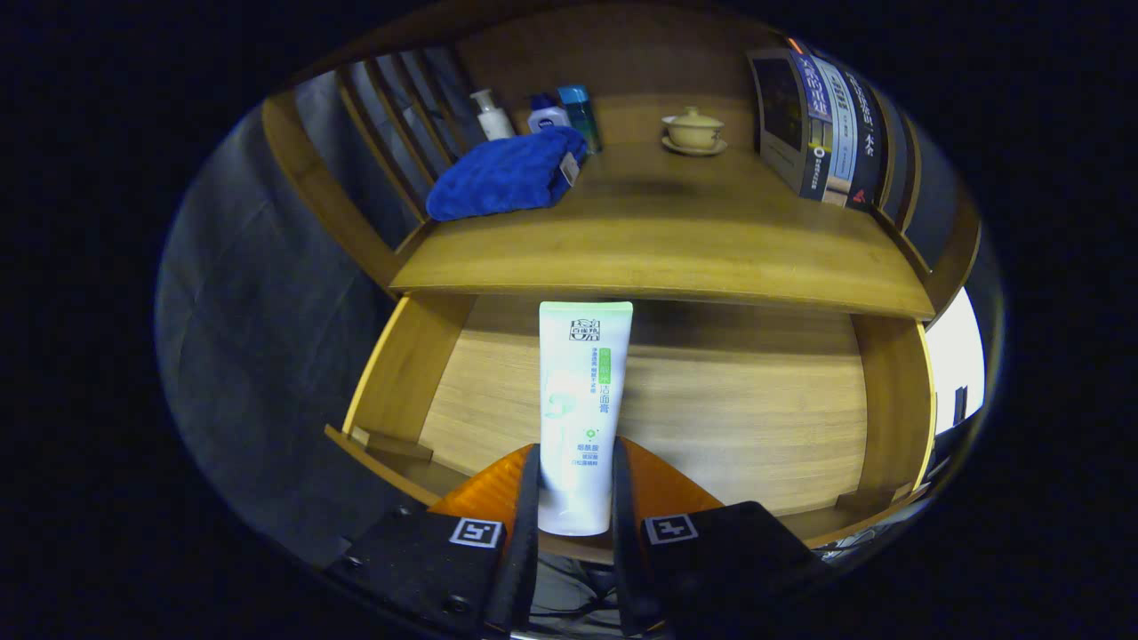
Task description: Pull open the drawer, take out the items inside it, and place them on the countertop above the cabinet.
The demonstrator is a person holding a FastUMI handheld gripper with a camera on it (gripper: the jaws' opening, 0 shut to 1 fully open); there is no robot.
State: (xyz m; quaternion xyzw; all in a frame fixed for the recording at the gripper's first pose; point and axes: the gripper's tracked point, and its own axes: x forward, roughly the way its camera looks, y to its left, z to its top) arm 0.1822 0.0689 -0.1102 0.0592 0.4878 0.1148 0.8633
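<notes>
- The hand-held gripper (pixel 575 498) clamps both fingers on a white and green plastic tube (pixel 582 409), held over the open wooden drawer (pixel 747 418).
- Beyond them, on the wooden countertop (pixel 676 240), a folded blue towel (pixel 507 173) lies.

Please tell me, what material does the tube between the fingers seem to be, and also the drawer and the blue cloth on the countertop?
The facial cleanser tube, clamped between the gripper fingers, looks like soft plastic: smooth, faintly glossy, printed. The open drawer shows light wood grain, matt; solid wood or laminate, I cannot tell. The blue towel looks like plush terry or microfibre, by its fuzzy pile.
</notes>
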